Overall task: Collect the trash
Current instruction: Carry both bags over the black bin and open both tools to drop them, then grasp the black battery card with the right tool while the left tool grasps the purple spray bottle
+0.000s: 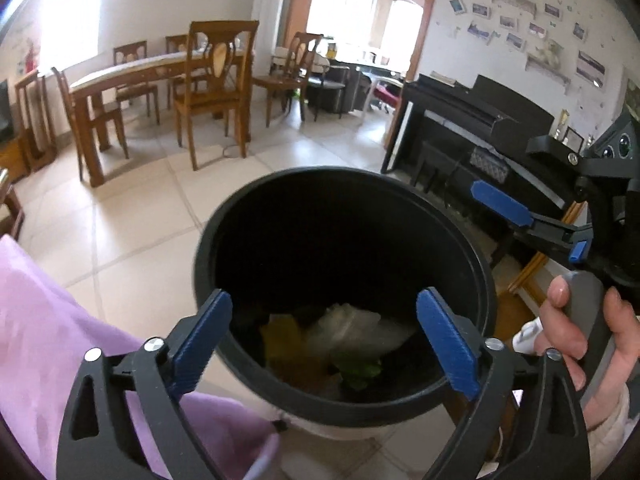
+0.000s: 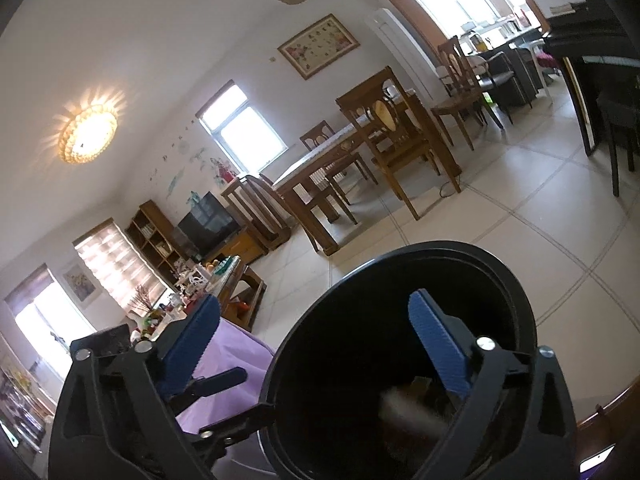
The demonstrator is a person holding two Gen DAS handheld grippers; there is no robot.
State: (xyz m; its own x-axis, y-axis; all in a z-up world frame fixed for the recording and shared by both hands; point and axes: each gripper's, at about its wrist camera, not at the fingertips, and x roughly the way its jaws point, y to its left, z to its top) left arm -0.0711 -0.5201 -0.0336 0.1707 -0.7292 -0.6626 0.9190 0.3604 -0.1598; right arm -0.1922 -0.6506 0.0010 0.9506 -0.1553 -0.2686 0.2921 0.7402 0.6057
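A black round bin (image 1: pixel 400 208) stands on the floor below me. In it lie crumpled white paper (image 1: pixel 352 328), a yellow scrap (image 1: pixel 284 336) and a green bit (image 1: pixel 360 372). My left gripper (image 1: pixel 325 296) hangs open over the bin's near rim, with nothing between its pads. On the right a hand (image 1: pixel 576 340) holds the other tool, whose blue finger (image 1: pixel 502 208) juts over the bin's far edge. In the right wrist view the right gripper (image 2: pixel 313 298) is open above the bin (image 2: pixel 440 256). A blurred pale thing (image 2: pixel 412 408) shows inside the bin.
A purple cloth (image 1: pixel 48 340) covers a surface beside the bin on the left. A wooden dining table (image 1: pixel 132 72) with chairs stands further back on the tiled floor (image 1: pixel 132 232). A black piano (image 1: pixel 500 124) is at the right. A cluttered low table (image 2: pixel 224 276) sits beyond the cloth.
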